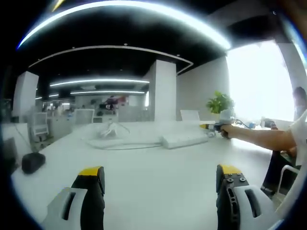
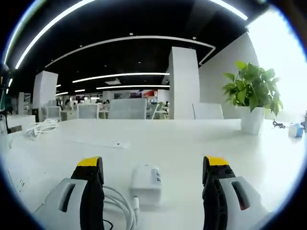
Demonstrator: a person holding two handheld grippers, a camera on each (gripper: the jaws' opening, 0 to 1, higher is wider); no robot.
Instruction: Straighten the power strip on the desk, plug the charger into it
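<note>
In the left gripper view a white power strip (image 1: 184, 140) lies across the white desk (image 1: 158, 191), far ahead of my open left gripper (image 1: 160, 173), which holds nothing. A person's hand holds my right gripper (image 1: 212, 127) at the strip's right end. In the right gripper view a small white charger (image 2: 146, 184) lies on the desk between the jaws of my open right gripper (image 2: 153, 163). The jaws stand apart on either side of it without touching. Its white cable (image 2: 120, 203) curls off to the lower left. A white body at the left edge (image 2: 19, 178) may be the power strip.
A looped white cord (image 1: 115, 143) lies left of the strip, and a dark object (image 1: 32, 162) sits near the desk's left edge. A potted plant (image 2: 252, 91) stands at the far right. A coiled white cable (image 2: 41, 128) and a flat white sheet (image 2: 103, 143) lie farther back.
</note>
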